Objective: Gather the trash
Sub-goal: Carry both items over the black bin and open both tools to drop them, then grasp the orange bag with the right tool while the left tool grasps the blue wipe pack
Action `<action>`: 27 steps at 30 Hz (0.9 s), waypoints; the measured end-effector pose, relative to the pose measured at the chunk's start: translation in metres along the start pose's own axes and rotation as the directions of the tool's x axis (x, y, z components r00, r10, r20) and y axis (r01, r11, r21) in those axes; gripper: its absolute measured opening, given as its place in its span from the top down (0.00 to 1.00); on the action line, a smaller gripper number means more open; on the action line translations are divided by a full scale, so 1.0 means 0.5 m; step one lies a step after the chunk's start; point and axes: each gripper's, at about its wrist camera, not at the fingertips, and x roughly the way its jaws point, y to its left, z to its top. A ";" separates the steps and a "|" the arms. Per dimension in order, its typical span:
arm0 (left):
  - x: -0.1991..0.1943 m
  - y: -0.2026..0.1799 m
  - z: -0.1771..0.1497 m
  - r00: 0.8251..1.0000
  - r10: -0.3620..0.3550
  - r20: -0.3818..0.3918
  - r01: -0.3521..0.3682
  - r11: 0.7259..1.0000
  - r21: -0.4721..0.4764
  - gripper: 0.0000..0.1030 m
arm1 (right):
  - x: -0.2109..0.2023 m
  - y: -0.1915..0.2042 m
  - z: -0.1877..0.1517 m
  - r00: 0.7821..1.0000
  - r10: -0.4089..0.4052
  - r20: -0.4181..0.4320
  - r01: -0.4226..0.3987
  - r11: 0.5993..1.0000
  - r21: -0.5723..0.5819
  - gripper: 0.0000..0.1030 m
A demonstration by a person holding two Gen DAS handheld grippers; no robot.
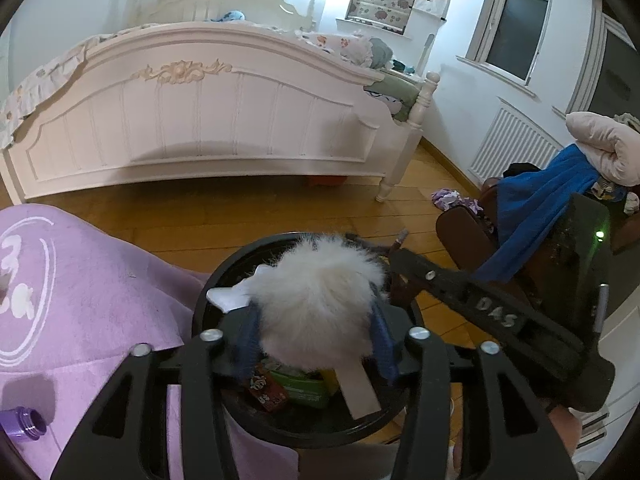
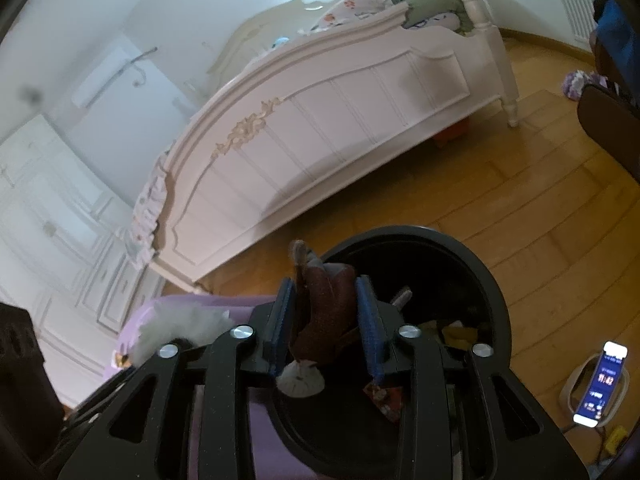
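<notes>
A round black trash bin [image 1: 240, 264] stands on the wood floor right below both grippers. My left gripper [image 1: 316, 340] holds its blue pads on either side of a white fluffy ball [image 1: 316, 300] over the bin. The fluff brushes the pads but looks unsqueezed. In the right wrist view my right gripper [image 2: 326, 304] hangs over the bin's rim [image 2: 480, 272]. A brown rag-like piece [image 2: 324, 320] sits loose between its parted pads, its pale end hanging down. Wrappers, a green packet [image 1: 304, 388] and a paper strip [image 1: 360, 388] lie inside.
A purple mat [image 1: 80, 288] with a purple bottle neck [image 1: 24, 426] lies left of the bin. A white bed [image 1: 200, 120] stands behind. A chair draped in blue cloth [image 1: 536, 208] is at the right. A lit phone [image 2: 600, 384] lies on the floor.
</notes>
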 end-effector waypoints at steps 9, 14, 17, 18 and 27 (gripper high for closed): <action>-0.046 0.026 -0.001 0.998 0.029 0.047 -0.028 0.999 -0.029 0.25 | 0.002 0.008 -0.006 1.000 -0.009 0.014 0.009 1.000 -0.021 0.25; -0.112 0.066 -0.011 0.996 0.043 0.077 -0.037 0.995 -0.088 0.25 | 0.010 0.024 -0.012 1.000 -0.026 0.002 0.026 0.998 -0.060 0.25; -0.172 0.109 -0.035 0.992 0.083 0.099 -0.068 0.988 -0.139 0.25 | 0.013 0.035 -0.016 0.999 -0.036 -0.001 0.036 0.995 -0.091 0.25; -0.191 0.123 -0.045 0.989 0.098 0.106 -0.081 0.985 -0.152 0.25 | 0.014 0.041 -0.018 0.999 -0.042 -0.001 0.041 0.993 -0.107 0.25; -0.348 0.275 -0.146 0.948 0.294 0.120 -0.252 0.927 -0.279 0.25 | 0.000 0.121 -0.053 1.000 -0.005 0.010 0.008 0.966 -0.259 0.25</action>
